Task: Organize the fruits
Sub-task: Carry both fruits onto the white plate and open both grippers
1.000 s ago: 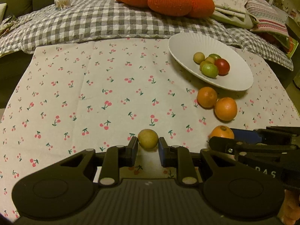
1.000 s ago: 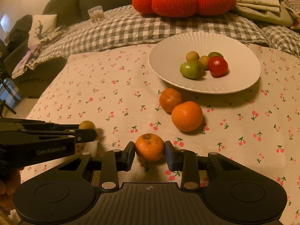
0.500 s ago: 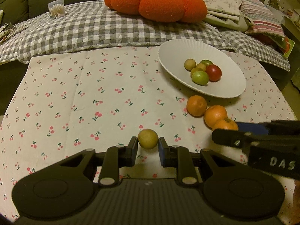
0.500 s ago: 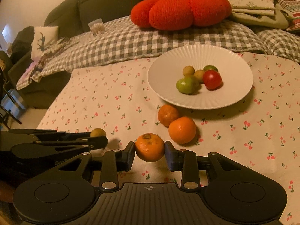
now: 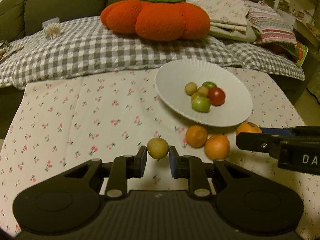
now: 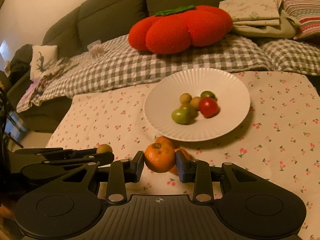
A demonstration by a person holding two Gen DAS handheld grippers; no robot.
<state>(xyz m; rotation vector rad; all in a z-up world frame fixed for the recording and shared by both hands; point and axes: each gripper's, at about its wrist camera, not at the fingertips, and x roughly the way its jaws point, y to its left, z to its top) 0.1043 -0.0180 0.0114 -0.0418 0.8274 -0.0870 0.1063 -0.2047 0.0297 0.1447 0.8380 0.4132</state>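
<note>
Gripping fruit: left gripper [image 5: 158,157] pinches a seemingly yellowish fruit [image 5: 157,148], right gripper [image 6: 160,165] a tangerine [image 6: 160,160].

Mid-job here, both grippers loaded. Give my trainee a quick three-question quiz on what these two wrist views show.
1. True or false: the left gripper is shut on an orange.
2. How many oranges lie on the tablecloth beside the white plate?
3. Which plate fruit is unique in colour: A green, B red, C tan?

Key:
1. False: it holds the small yellow-brown fruit; the right gripper holds the orange.
2. Two.
3. B, the red fruit.
</note>
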